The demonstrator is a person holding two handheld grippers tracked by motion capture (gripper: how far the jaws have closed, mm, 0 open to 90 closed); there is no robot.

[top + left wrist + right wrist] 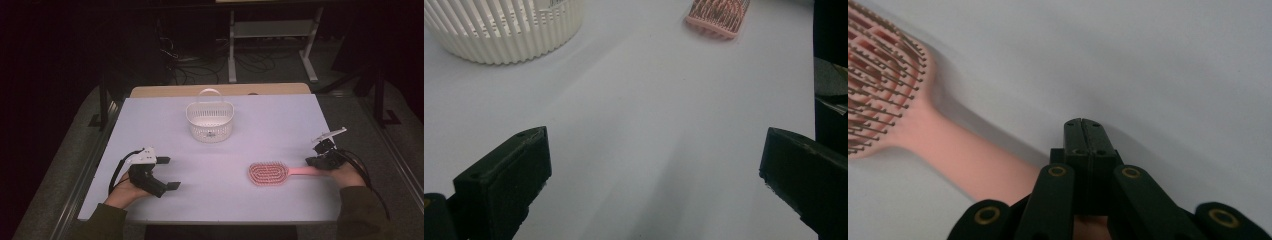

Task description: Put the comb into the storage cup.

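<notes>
Right jaws: pressed flat together, tip to tip, with nothing showing between them in the right gripper view; the pink handle runs in under them from the left and disappears beneath the linkage, so I cannot tell from there whether they touch it.
Right gripper [320, 161]: low at the right edge of the tabletop, at the far end of the brush handle, held from below by the right hand [345, 173].
Left jaws: spread wide apart, bare white surface between them in the left gripper view.
Left gripper [167, 173]: near the front left of the tabletop, jaws pointing right toward the middle, cupped in the left hand [122, 190]; a black cable loops off its back.
Hairbrush [269, 173]: pink, lying flat with bristles up, head toward the middle of the tabletop and handle stretching right to the right gripper; well apart from the left gripper.
Basket [210, 120]: white, slatted sides, thin arched handle upright, standing toward the back centre of the tabletop, well apart from brush and both grippers; I cannot make out what is inside.
Tabletop [150, 120]: pale, plain, with a wooden strip along its far edge.
Beyond: dark floor with tangled cables and a white metal frame.
</notes>
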